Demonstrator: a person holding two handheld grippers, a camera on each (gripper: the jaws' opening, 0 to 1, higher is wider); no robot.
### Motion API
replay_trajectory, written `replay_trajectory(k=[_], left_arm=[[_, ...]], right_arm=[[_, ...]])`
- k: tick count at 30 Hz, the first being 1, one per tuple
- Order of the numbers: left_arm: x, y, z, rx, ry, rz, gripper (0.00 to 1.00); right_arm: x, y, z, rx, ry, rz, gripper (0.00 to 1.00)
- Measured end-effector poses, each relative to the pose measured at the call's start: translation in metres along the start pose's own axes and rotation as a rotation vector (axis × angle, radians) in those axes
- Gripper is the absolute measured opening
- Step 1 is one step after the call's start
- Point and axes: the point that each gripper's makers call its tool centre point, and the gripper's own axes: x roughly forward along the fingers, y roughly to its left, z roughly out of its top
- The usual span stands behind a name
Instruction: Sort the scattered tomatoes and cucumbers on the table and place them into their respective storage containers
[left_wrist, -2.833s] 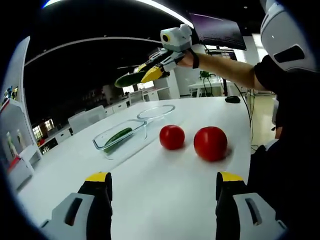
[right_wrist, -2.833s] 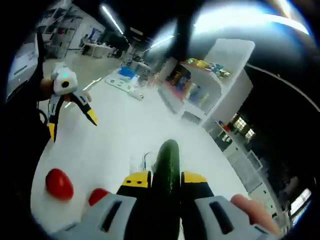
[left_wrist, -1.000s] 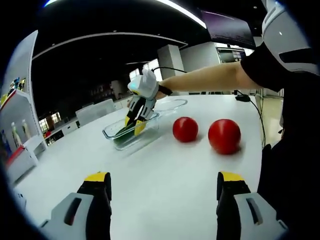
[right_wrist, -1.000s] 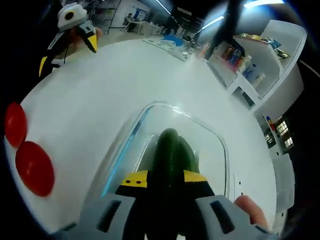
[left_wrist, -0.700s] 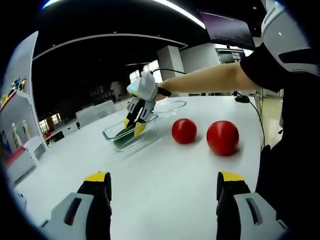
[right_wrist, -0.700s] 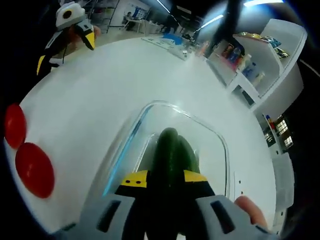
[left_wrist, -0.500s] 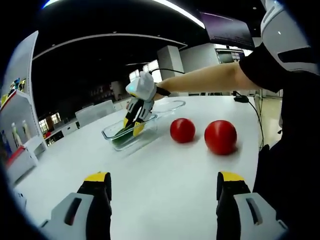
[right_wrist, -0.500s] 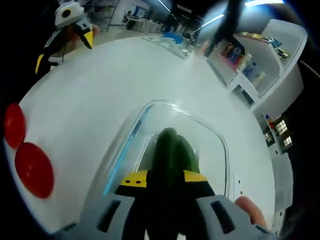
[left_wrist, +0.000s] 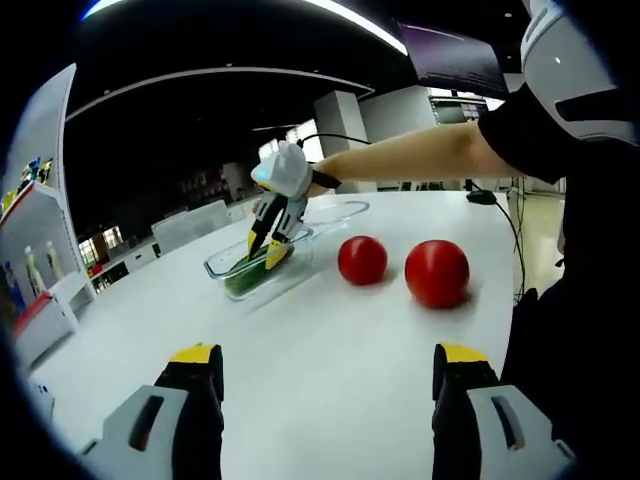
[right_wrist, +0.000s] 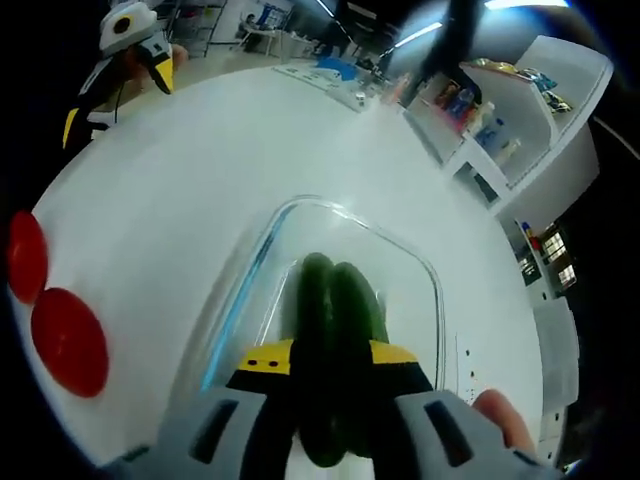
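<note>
White desk (left_wrist: 330, 350) in an open office; shelves (right_wrist: 505, 90) with bottles and packets are standing beyond its far edge.

Left gripper (left_wrist: 325, 400): fingers are spread wide apart, holding nothing, hovering over bare desk. It is also showing in the right gripper view (right_wrist: 110, 75), well apart from the glassware, fingers likewise apart.

Right gripper (right_wrist: 325, 375): reaching into the rectangular glass dish (right_wrist: 430, 290). Its yellow-tipped fingers are sitting on either side of a cucumber (right_wrist: 318, 330) that is lying lengthwise in the dish; I cannot tell whether they are still pressing it or have let go. A second cucumber (right_wrist: 358, 300) is lying just beside the first, touching it along its side. In the left gripper view the right gripper (left_wrist: 268, 245) is pointing down into the dish (left_wrist: 225, 265), with green showing at its tips.

Two tomatoes (left_wrist: 362, 260) (left_wrist: 437, 273) are sitting on the desk beside the dish, near each other but apart. A round glass bowl (left_wrist: 340, 211) is standing just behind the dish.
</note>
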Motion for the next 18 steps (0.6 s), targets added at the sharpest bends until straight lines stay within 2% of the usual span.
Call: replay_trajectory(k=[2,3,6,9,10,13,15,17,18], left_arm=[[-0.001,-0.001,0.0,0.002,-0.002,0.0,0.86],[-0.001,-0.002,0.001,-0.002,-0.005,-0.004,0.86],[-0.002,-0.003,0.003,-0.004,-0.01,-0.005,0.86],[-0.003,-0.004,0.004,0.004,-0.011,-0.002,0.86],[-0.003,-0.004,0.005,0.005,-0.014,-0.002,0.86],[-0.005,-0.005,0.006,0.008,-0.019,-0.001,0.86],[-0.006,-0.005,0.006,0.011,-0.018,0.001,0.86],[-0.007,-0.004,0.006,0.012,-0.018,0.004,0.86],[-0.007,-0.004,0.006,0.012,-0.018,0.004,0.86]], right_arm=[[-0.004,-0.007,0.001,0.062,-0.014,-0.029,0.28],[-0.007,-0.018,0.002,0.066,-0.027,-0.066,0.3],[-0.014,-0.034,0.003,0.129,-0.064,-0.109,0.31],[-0.022,-0.041,0.007,0.176,-0.107,-0.152,0.44],[-0.024,-0.041,0.007,0.184,-0.112,-0.165,0.52],[-0.031,-0.037,0.009,0.227,-0.143,-0.187,0.64],[-0.036,-0.029,0.011,0.256,-0.167,-0.183,0.67],[-0.043,-0.025,0.01,0.276,-0.179,-0.2,0.66],[-0.049,-0.021,0.011,0.295,-0.192,-0.206,0.7]])
